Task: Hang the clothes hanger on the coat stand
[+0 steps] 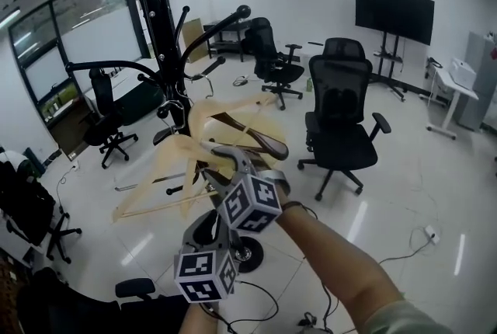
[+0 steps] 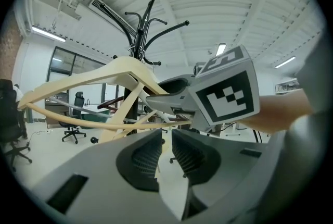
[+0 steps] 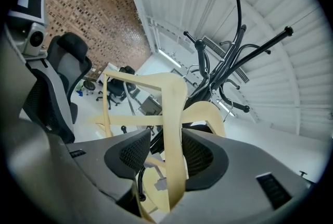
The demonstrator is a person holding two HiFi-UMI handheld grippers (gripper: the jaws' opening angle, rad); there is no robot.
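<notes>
Your right tongs (image 3: 167, 154) stand wide around one of two pale hangers (image 3: 175, 113); left tongs (image 2: 165, 158) narrow, empty; one dark hanger (image 1: 258, 140), one stand (image 1: 161, 37).

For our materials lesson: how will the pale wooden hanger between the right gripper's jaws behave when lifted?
Pale wooden hanger probably stays stiff: its bars run straight. Likely light: thin open frame. It may pivot: only one smooth arm sits in the right gripper.

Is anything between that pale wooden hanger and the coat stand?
Yes: beyond the pale wooden hanger between the jaws of the right hand-held gripper, a second pale hanger and a dark brown hanger crowd the lower pegs of the coat stand.
</notes>
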